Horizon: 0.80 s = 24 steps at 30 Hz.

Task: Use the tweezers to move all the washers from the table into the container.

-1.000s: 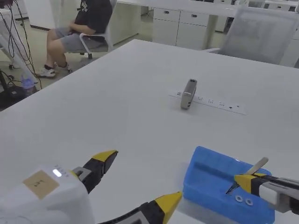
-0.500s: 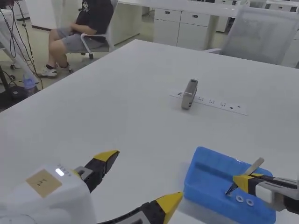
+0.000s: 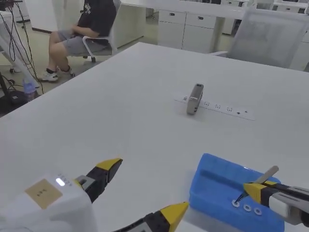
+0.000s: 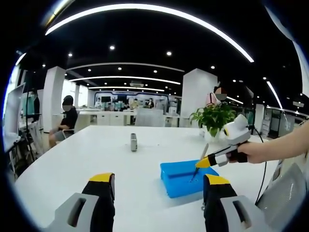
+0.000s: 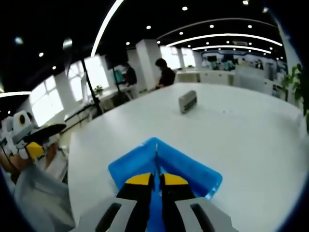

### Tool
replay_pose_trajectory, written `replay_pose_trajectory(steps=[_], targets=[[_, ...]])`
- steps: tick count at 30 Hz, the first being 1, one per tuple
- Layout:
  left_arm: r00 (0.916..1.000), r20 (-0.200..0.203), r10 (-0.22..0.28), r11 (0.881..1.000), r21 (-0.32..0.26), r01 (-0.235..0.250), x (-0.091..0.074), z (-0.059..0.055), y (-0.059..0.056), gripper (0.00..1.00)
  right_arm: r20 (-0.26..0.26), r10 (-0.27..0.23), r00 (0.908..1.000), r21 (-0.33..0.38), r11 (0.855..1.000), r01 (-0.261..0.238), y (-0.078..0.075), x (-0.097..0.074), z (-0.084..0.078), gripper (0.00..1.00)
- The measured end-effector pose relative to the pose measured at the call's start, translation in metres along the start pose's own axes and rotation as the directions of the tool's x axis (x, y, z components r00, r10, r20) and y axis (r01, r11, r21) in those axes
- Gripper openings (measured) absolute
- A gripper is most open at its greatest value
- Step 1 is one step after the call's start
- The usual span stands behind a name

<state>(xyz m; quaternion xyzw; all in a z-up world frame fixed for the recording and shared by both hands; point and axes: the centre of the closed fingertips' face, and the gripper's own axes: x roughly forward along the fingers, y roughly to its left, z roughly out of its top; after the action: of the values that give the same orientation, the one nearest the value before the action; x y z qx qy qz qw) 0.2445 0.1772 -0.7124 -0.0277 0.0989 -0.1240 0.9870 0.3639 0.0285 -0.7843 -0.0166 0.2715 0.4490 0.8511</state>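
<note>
Three washers (image 3: 246, 208) lie in the blue container (image 3: 212, 179); with the right claw (image 3: 251, 189) clamped on the tweezers (image 3: 267, 174), ease pressure only with the tips low, while the left claw (image 3: 147, 186) stands open.

The left gripper (image 3: 145, 186), white-bodied with black, yellow-tipped jaws, is held forward with its jaws spread wide apart, while the matching right gripper (image 3: 250, 189), gripped by a bare hand (image 4: 253, 151), angles downward with its jaws pinched together on slim silver metal tweezers (image 3: 268, 173).

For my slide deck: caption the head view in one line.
Right gripper holds tweezers down at three washers in the blue container; left gripper hangs open.
</note>
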Motion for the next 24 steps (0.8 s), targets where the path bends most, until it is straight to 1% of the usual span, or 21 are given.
replay_pose_trajectory(steps=[2,5,6,8,11,13,16,18,20,22,24], targets=[[0.9999,0.006,0.013,1.0,0.002,-0.013,-0.001,0.001,0.002,0.75,0.029,-0.001,0.9996,0.003,1.0,0.001,0.006,-0.008,0.005,0.04],[0.9993,0.012,0.035,0.999,-0.011,-0.035,-0.002,0.002,0.007,0.75,0.05,0.0,0.9987,0.01,1.0,0.0,0.012,-0.018,0.008,0.04],[0.9993,0.011,0.036,0.999,-0.015,-0.036,-0.002,0.002,0.008,0.75,0.056,0.002,0.9984,0.012,1.0,-0.003,0.016,-0.022,0.009,0.04],[0.9996,0.011,0.024,1.0,-0.019,-0.024,-0.002,0.002,0.006,0.75,0.071,0.009,0.9974,0.017,1.0,-0.01,0.023,-0.03,0.011,0.04],[1.0,-0.001,0.0,1.0,0.0,0.0,0.0,0.0,0.0,0.75,0.091,0.03,0.9954,0.017,0.999,-0.031,0.034,-0.039,0.012,0.04],[1.0,-0.004,-0.001,1.0,0.006,0.001,0.0,-0.001,-0.001,0.75,0.094,0.046,0.9946,0.014,0.999,-0.047,0.043,-0.044,0.01,0.04],[0.9999,-0.002,0.014,1.0,0.001,-0.014,-0.001,0.0,0.002,0.75,0.078,0.071,0.9945,0.012,0.997,-0.072,0.054,-0.046,0.003,0.04],[0.9998,0.003,0.02,1.0,-0.008,-0.02,-0.001,0.0,0.005,0.75,0.055,0.098,0.9937,0.023,0.995,-0.099,0.062,-0.043,-0.008,0.04],[0.9999,0.004,0.017,1.0,-0.01,-0.017,-0.001,0.001,0.004,0.75,0.023,0.112,0.9934,0.03,0.993,-0.113,0.066,-0.038,-0.02,0.04],[1.0,-0.004,0.008,1.0,-0.003,-0.008,0.0,-0.001,0.002,0.75,-0.012,0.128,0.9917,0.033,0.991,-0.128,0.069,-0.033,-0.032,0.04],[1.0,-0.006,0.004,1.0,0.004,-0.004,0.001,-0.001,0.001,0.75,-0.034,0.138,0.9899,0.031,0.99,-0.137,0.07,-0.028,-0.039,0.04]])
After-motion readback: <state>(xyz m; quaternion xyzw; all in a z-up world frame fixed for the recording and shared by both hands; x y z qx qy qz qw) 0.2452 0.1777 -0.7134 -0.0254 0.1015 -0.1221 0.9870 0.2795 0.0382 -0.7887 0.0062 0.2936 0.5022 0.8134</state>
